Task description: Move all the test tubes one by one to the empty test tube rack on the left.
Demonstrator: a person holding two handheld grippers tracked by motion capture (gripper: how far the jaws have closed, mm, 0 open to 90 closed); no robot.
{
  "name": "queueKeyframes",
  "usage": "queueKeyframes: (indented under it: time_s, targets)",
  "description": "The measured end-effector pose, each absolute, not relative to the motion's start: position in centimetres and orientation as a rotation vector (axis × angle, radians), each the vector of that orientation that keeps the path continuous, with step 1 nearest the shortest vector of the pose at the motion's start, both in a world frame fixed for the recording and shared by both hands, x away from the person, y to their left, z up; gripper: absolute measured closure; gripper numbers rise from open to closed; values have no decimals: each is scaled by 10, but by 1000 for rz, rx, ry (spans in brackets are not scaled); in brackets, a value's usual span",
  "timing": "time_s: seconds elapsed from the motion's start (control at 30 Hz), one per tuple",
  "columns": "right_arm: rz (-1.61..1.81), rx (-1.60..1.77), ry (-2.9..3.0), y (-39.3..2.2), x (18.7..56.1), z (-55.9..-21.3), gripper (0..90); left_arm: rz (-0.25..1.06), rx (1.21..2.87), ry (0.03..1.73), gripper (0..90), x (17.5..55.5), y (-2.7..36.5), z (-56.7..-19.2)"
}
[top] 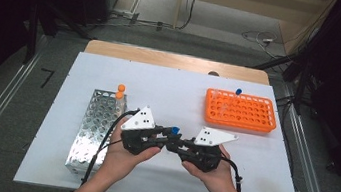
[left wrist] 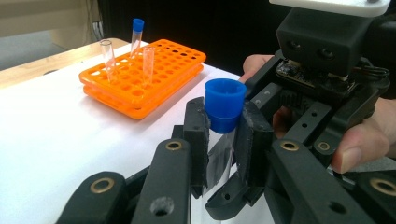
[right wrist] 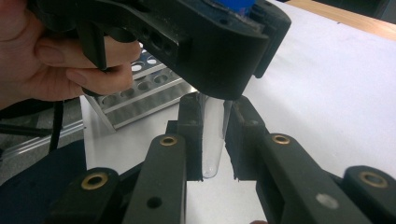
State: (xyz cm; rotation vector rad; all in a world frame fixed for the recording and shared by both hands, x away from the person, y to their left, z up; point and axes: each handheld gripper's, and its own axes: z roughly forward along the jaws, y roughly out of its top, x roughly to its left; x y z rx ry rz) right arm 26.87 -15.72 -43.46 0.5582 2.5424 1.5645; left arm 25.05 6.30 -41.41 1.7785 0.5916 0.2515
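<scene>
The clear tube with its blue cap sits above the white table, held between my two grippers near the front middle. My left gripper is clamped on the blue cap, its pads pressing either side just under the cap's rim. My right gripper is clamped on the tube's clear body, with the rounded bottom end showing between its jaws. Both my hands keep the grippers tip to tip. To my left a metal rack holds two orange-capped tubes at its far end. Far right, the orange rack carries one blue-capped tube and two open ones.
</scene>
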Motion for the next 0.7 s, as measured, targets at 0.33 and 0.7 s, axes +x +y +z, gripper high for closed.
queueKeyframes:
  time_s: [0.33,0.7]
  targets:
    - [1604,543,2542,-159,271,-436,502,278,1757,611,770,251,70,-412]
    - [1582,649,2513,-172,281,-434,0,317,1728,657,770,255,88,-408]
